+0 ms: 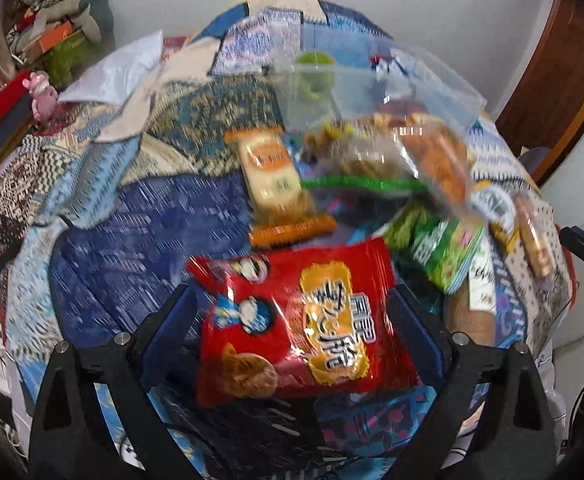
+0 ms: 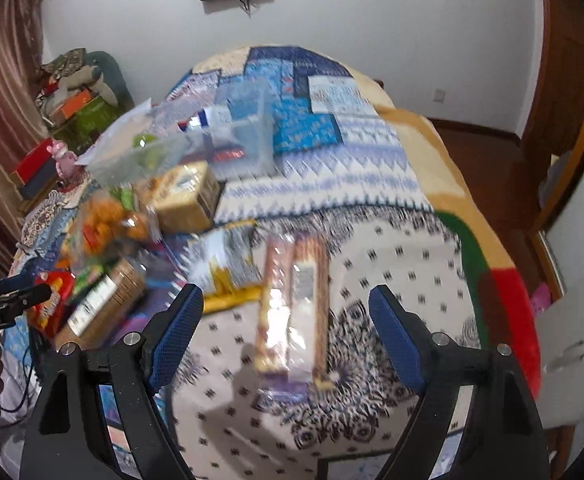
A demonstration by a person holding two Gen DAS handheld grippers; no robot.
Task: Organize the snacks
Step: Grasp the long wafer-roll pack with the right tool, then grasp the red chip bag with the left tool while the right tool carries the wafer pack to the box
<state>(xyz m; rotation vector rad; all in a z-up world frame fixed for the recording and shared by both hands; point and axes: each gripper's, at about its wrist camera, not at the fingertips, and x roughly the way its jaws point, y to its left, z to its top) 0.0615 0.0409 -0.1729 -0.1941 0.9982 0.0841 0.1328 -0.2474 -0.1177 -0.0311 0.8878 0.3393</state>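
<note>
My left gripper point(image 1: 292, 300) has its blue fingers on both sides of a red snack packet point(image 1: 299, 328), apparently closed on it, above the patchwork bed cover. Behind it lie an orange-trimmed cracker pack point(image 1: 274, 180), a clear bag of mixed snacks point(image 1: 391, 152), a green packet point(image 1: 443, 248) and a clear plastic box point(image 1: 331, 76). My right gripper point(image 2: 286, 312) is open and empty, its fingers either side of a long biscuit pack point(image 2: 292, 304) lying on the white patterned cover. A yellow-edged packet point(image 2: 228, 268) and a brown cracker roll point(image 2: 104, 300) lie to its left.
The clear box point(image 2: 220, 140) also shows in the right wrist view, with a beige snack box point(image 2: 188, 196) in front of it. A cluttered side table point(image 1: 32, 80) stands left of the bed. A wooden door point(image 2: 563, 80) is at the right.
</note>
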